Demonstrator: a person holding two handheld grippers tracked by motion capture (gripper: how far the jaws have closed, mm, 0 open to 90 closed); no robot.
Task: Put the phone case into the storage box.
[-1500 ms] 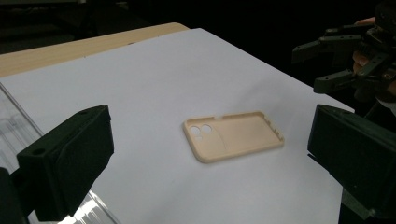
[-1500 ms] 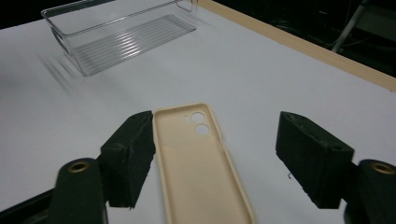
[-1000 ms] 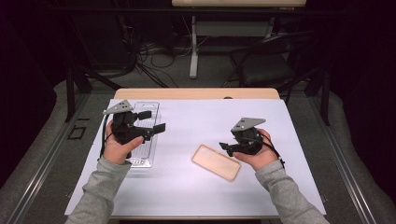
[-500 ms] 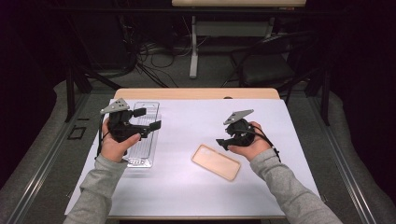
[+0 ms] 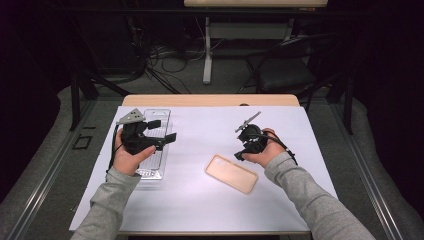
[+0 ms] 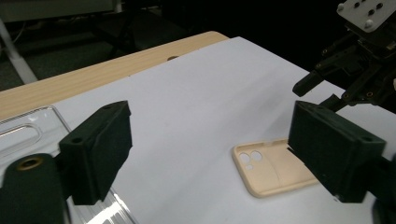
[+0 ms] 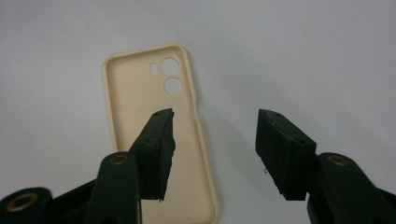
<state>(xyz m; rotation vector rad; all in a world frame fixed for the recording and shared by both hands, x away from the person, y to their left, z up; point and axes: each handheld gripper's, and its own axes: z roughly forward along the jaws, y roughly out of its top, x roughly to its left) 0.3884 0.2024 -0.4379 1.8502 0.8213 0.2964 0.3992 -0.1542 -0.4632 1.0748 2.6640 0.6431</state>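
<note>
Lying hollow-side up: beige phone case (image 7: 154,135) (camera cutouts visible).

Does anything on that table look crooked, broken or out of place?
Nothing looks damaged or spilled. The beige phone case lies hollow side up, at a slant to the table edge, on the white sheet. The clear plastic tray lies flat and straight at the left. Both tongs, left and right, hold nothing.
</note>
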